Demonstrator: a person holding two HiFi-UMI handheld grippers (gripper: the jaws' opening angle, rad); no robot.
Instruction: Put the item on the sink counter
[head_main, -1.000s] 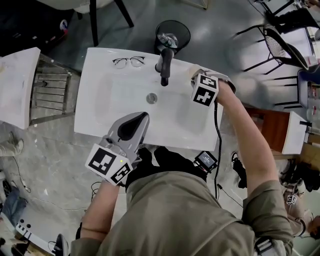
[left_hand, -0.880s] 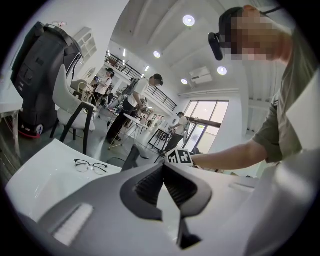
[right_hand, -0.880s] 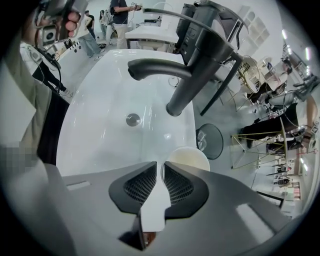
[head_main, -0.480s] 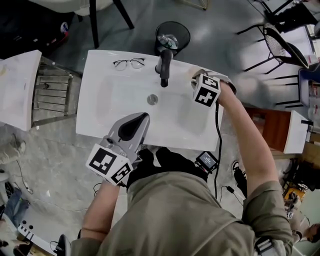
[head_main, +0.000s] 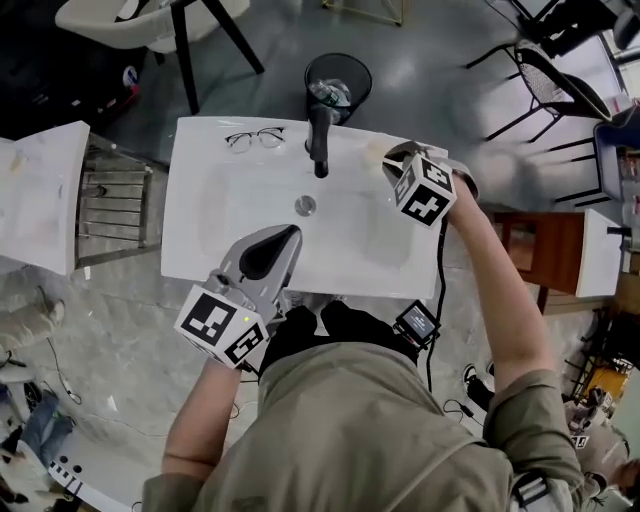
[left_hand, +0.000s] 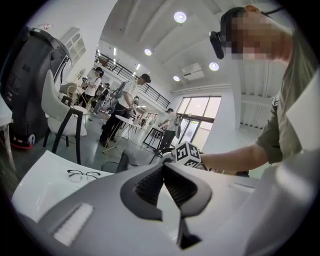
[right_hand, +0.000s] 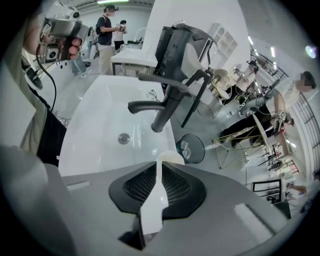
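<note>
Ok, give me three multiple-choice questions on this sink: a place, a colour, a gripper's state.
1. Where do the thin black-framed glasses lie? A in the basin; B on the white sink counter, back left; C on the floor.
2. What colour is the tall metal tap? A dark grey; B gold; C white.
3. What is the right gripper doing? A open, empty; B shut, empty; C shut on a flat white rounded-tip item.
B: they lie by the counter's back edge. A: it looks dark throughout. C: the white strip sits between its jaws.
</note>
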